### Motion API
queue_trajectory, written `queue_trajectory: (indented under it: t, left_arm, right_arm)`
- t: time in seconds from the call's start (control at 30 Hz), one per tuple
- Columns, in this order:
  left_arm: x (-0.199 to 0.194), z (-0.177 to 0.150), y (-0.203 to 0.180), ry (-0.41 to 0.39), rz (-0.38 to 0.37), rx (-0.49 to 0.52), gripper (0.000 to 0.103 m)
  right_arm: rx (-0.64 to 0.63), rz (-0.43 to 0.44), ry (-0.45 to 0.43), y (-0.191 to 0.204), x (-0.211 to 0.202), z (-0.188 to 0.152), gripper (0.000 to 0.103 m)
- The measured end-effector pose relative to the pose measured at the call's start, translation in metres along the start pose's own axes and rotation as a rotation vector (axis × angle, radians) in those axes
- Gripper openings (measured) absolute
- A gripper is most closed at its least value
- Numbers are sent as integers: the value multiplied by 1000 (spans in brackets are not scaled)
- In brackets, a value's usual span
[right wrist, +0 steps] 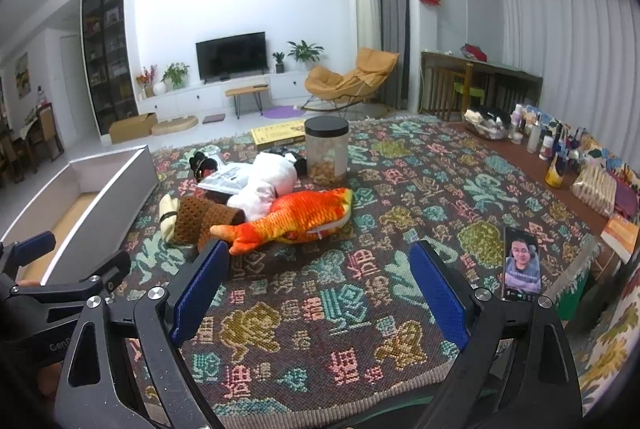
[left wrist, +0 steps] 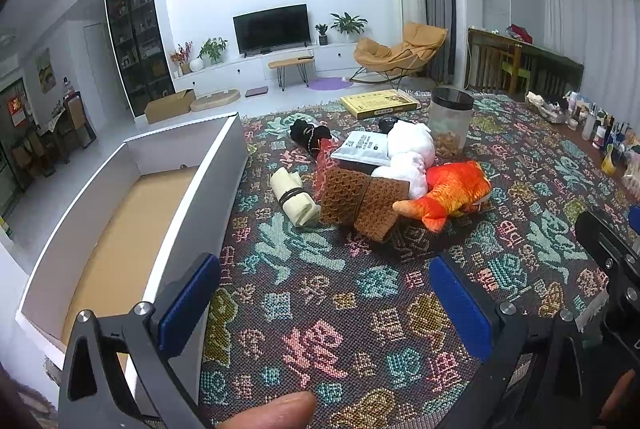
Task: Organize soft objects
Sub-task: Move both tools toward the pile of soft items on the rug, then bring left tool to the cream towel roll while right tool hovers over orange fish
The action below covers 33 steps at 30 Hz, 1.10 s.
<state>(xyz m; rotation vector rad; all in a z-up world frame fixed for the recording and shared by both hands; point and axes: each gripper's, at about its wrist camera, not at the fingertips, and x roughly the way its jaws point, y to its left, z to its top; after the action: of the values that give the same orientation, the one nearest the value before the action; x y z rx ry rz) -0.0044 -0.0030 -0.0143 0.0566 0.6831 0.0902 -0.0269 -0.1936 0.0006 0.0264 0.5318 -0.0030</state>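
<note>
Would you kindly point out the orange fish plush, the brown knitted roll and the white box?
orange fish plush [right wrist: 298, 215], right wrist view, mid-body.
brown knitted roll [left wrist: 360, 203], left wrist view, strapped middle.
white box [left wrist: 208, 165], left wrist view, side wall.

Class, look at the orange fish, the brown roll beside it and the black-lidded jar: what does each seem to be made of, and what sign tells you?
Orange fish: plush fabric printed with scales, probably stuffed; it looks rounded and soft-edged.
Brown roll: knitted or crocheted yarn, matte; an open honeycomb stitch shows.
Jar: clear plastic or glass, unclear which; brownish contents show through, under a smooth black lid.
</note>
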Motion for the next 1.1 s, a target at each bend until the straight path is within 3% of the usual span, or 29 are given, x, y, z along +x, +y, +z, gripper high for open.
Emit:
queue_trajectory:
  t: [0.5,0.93,1.1]
  left_arm:
    - [9,-7,-5,26,-5,9,103]
    - [34,-26,1,65,-25,-12,103]
    - [53,-33,3,116,-37,-28,103]
  right_arm:
    - [12,-1,32,-5,11,-10,94]
    - [-45,18,71,14,25,-23,94]
    - [-51,27,101,14,39,-29,94]
